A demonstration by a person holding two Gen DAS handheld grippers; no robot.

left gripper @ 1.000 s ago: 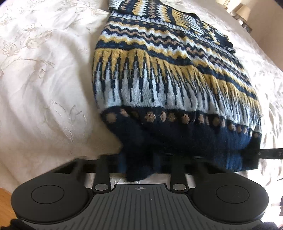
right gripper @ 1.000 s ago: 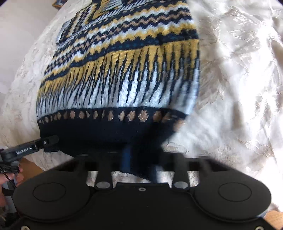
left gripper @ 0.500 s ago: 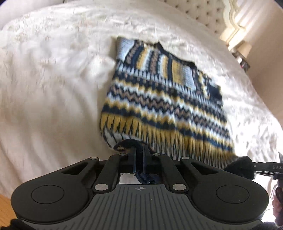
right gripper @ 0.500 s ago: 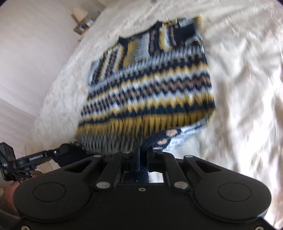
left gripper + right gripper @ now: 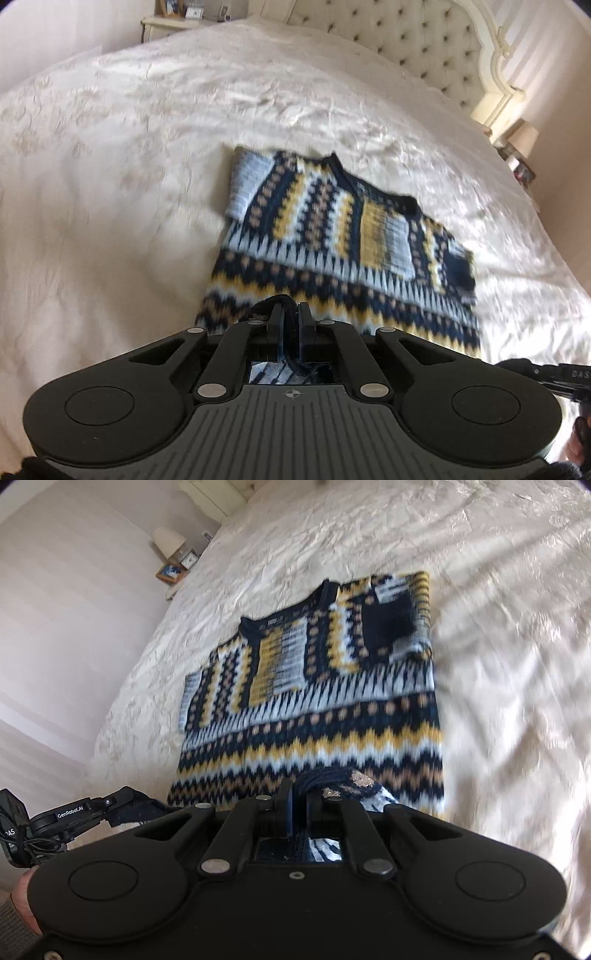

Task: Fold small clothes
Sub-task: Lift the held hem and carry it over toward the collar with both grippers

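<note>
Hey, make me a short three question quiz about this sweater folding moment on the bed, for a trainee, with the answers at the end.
1. True or false: both grippers are shut on the sweater's dark hem.
2. Multiple choice: the patterned sweater lies on A) a wooden table, B) a cream bedspread, C) a carpet.
3. Fill in: the sweater's neckline points toward the bed's ____.

Key
1. True: the left gripper and the right gripper each pinch a bunch of navy hem.
2. B: the bedspread is all around it.
3. Headboard: the tufted headboard stands beyond the collar in the left wrist view.
</note>
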